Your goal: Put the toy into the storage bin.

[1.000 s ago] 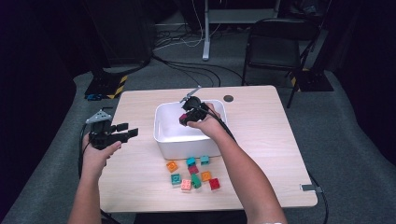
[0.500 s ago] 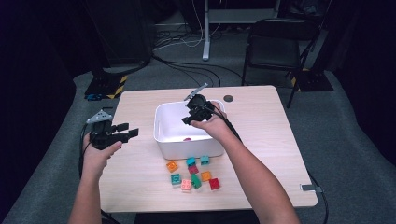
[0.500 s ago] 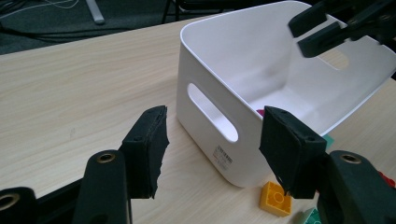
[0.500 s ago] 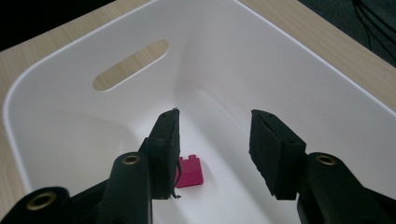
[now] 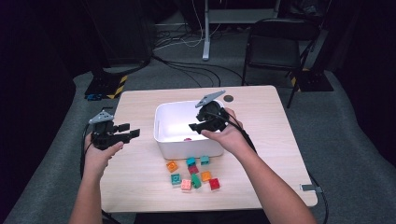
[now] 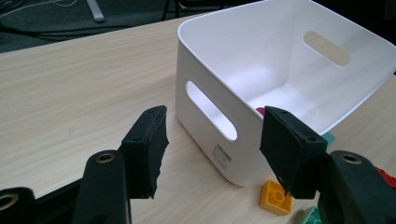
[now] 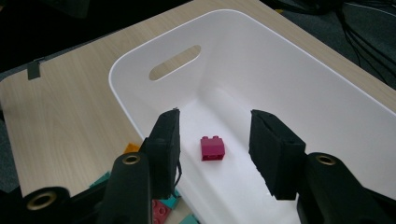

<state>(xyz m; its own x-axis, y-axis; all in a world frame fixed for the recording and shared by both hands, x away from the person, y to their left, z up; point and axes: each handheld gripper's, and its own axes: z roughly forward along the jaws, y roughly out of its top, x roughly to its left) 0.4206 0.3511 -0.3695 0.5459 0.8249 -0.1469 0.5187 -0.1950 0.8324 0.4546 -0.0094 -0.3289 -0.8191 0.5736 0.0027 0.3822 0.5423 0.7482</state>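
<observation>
The magenta brick lies on the floor of the white bin mid-desk, beneath the empty right tongs, just opened; the left tongs gape empty to the bin's left.

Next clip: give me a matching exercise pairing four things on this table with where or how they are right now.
Things:
1. magenta brick
2. orange brick
3. left hand-held gripper
4. right hand-held gripper

Places or states:
A. above the white bin, jaws open and empty
B. on the bin's floor
C. on the table, just outside the bin's wall
D. left of the bin, jaws open and empty

Pairs: 1-B, 2-C, 3-D, 4-A
</observation>
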